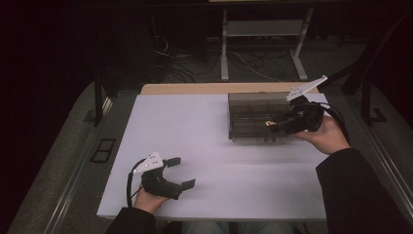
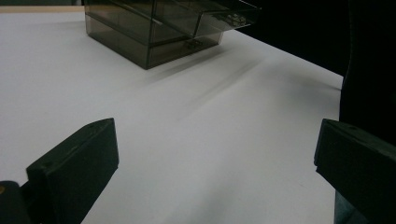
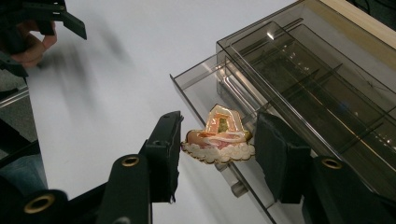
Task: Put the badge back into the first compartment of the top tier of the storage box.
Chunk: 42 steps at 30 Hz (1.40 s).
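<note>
Right gripper view: right tongs point(image 3: 217, 149) clamped on orange-and-cream enamel pin point(image 3: 218, 141), held over open drawer point(image 3: 198, 86) of smoky plastic organizer box point(image 3: 327, 93) on white counter point(image 3: 130, 70); left tongs point(image 1: 181, 171) wide apart, holding nothing, low over counter

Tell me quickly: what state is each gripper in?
Left gripper: open, holding nothing.
Right gripper: shut on the small orange ornament, over the drawer box.

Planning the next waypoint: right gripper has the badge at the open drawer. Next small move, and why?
Probably lower the right gripper and release: it grips the ornate badge just above the pulled-out drawer of the smoked organiser box.
</note>
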Available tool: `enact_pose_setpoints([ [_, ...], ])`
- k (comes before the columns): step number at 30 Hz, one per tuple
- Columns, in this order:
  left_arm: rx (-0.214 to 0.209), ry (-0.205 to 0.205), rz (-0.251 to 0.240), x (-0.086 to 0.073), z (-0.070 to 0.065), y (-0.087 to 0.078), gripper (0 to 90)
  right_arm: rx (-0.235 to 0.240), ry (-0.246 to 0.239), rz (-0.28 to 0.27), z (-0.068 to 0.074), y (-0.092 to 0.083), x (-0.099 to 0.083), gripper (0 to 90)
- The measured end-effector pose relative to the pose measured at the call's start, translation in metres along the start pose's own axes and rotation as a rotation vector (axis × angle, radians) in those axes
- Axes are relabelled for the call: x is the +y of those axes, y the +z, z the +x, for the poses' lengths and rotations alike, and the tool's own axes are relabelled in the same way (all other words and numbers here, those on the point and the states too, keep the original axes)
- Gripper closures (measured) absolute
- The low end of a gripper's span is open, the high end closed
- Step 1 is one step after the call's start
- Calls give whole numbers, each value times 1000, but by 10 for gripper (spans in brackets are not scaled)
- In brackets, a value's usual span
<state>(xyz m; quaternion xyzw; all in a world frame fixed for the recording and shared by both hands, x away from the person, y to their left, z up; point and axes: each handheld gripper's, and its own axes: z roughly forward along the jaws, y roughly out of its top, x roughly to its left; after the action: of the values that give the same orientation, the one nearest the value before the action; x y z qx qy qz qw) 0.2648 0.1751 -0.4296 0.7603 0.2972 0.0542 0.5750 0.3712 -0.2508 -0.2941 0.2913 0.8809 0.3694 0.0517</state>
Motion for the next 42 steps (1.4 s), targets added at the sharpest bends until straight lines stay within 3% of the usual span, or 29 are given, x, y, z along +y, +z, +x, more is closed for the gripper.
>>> enact_pose_setpoints([
  [24, -10, 5, -2, 1, -1, 1, 0, 7, 5, -28, -4, 29, 16, 509],
  [42, -16, 8, -2, 1, -1, 1, 0, 25, -1, -10, -1, 55, 21, 509],
])
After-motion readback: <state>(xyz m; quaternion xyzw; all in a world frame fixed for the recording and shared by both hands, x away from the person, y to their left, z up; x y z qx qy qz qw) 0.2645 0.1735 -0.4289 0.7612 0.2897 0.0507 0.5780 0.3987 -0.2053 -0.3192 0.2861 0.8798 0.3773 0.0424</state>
